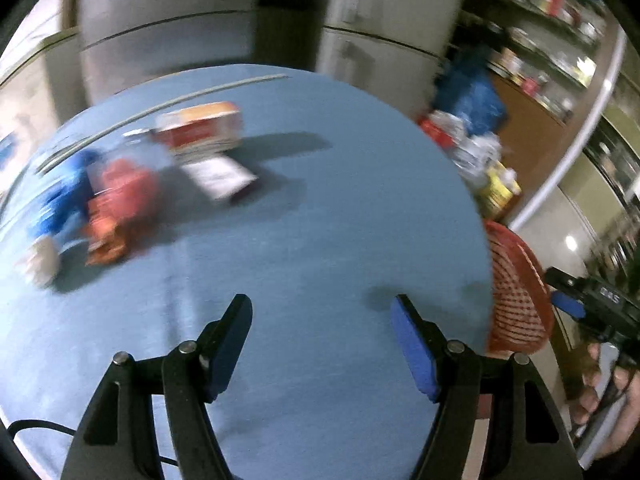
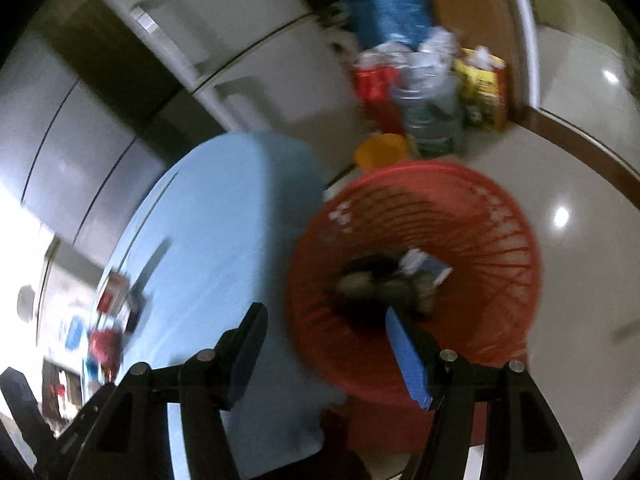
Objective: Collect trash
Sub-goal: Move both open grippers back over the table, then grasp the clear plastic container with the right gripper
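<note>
The landmark here is the round table with the light blue cloth (image 1: 320, 220). The left gripper (image 1: 322, 320) hangs above the near part of this table, its jaws released and wide apart, with only bare cloth between the blue pads. On the far left part of the table lies the trash, all blurred: a red and white carton (image 1: 200, 126) at the back, a flat white packet (image 1: 218, 178) just in front of it, a crumpled red wrapper (image 1: 120, 208) nearer to the left edge, and a blue wrapper (image 1: 64, 200) touching the red one on its left side (what the small pale thing beside them is, I cannot tell).

Just beside the right edge of the table stands a red mesh basket (image 2: 500, 240) on the pale floor. The right gripper (image 2: 326, 314) is over the gap where table and basket meet, jaws open and holding nothing; one finger is over the cloth, the other over the basket mouth. At the bottom of the basket some trash already lies: dark lumps and a white and blue packet (image 2: 426, 266).

Beyond the table, on the floor near the fridge (image 2: 224, 40), stand bags and bottles (image 2: 432, 92) and a yellow bowl (image 2: 380, 152). At the right of the table, a hand (image 1: 604, 396) holds the other gripper
</note>
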The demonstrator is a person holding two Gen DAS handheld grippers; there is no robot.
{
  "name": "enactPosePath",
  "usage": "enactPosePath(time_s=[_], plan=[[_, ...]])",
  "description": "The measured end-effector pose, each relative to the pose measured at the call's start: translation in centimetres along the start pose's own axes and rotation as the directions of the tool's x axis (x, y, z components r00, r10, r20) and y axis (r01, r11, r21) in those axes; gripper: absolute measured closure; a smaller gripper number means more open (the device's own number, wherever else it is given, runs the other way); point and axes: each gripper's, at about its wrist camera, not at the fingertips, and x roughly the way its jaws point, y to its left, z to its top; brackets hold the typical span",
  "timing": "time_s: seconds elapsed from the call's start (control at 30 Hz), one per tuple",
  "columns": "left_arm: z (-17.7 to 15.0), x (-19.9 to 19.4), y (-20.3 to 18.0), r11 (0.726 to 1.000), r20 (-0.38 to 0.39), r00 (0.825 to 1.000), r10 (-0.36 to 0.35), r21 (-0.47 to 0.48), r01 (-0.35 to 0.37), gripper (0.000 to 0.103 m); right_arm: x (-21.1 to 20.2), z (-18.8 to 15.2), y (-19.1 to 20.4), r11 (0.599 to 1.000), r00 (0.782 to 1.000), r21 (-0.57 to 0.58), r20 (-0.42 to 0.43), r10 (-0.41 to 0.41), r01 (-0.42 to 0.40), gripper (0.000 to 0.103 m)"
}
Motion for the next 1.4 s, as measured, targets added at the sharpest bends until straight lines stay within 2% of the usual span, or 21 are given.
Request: enactPosePath(time_s=[0.23,0.4,0.6,0.63,0.73,0.83,0.97,1.13,1.37,1.4], plan=[[-2.4,-2.3,6.4,0.988,0.047,0.991,0.124,-0.103,-0.119,0.031,2.2,-3.0,8.9,0.979,0.994,-0.196,-0.100,0.041,-0.060,0.037],[-3.5,-2.6,9.7,0.971,0.048,0.984,0.171,-0.175,-0.161,0.031,3.7,-5.0,15.5,0.930,0.984,-0.346,-0.163,0.067,-0.121,0.037],[-4.3,-3.1,13.2,0.947,0.053,0.976,0.213,-0.255,-0.193,0.031,5.1,-6.7,24.5,0.822,0.974,-0.527,-0.179,0.141,-0.217,0.037],[-4.4,-3.2,13.7,0.944,0.053,0.975,0.217,-0.266,-0.196,0.031,5.4,-7.0,25.9,0.802,0.971,-0.551,-0.180,0.156,-0.231,0.032],[-4.8,-3.7,15.3,0.932,0.053,0.970,0.236,-0.295,-0.210,0.031,6.3,-7.9,30.1,0.741,0.962,-0.612,-0.180,0.208,-0.274,0.029],[-4.9,-3.7,16.5,0.923,0.049,0.967,0.248,-0.315,-0.221,0.031,7.6,-8.5,33.3,0.694,0.953,-0.654,-0.198,0.227,-0.301,0.028],[-5.2,-4.0,17.8,0.910,0.045,0.965,0.257,-0.347,-0.226,0.030,9.8,-8.9,36.1,0.648,0.955,-0.701,-0.209,0.210,-0.296,0.028],[-4.8,-4.0,18.9,0.904,0.047,0.961,0.272,-0.354,-0.239,0.030,13.1,-8.7,37.9,0.648,0.956,-0.703,-0.230,0.180,-0.291,0.028],[-3.7,-3.8,20.5,0.893,0.052,0.956,0.287,-0.376,-0.248,0.030,15.5,-9.0,39.3,0.648,0.951,-0.697,-0.252,0.181,-0.308,0.028],[-3.4,-3.8,20.8,0.891,0.055,0.956,0.288,-0.381,-0.246,0.030,15.7,-8.9,39.4,0.656,0.949,-0.687,-0.255,0.187,-0.314,0.033]])
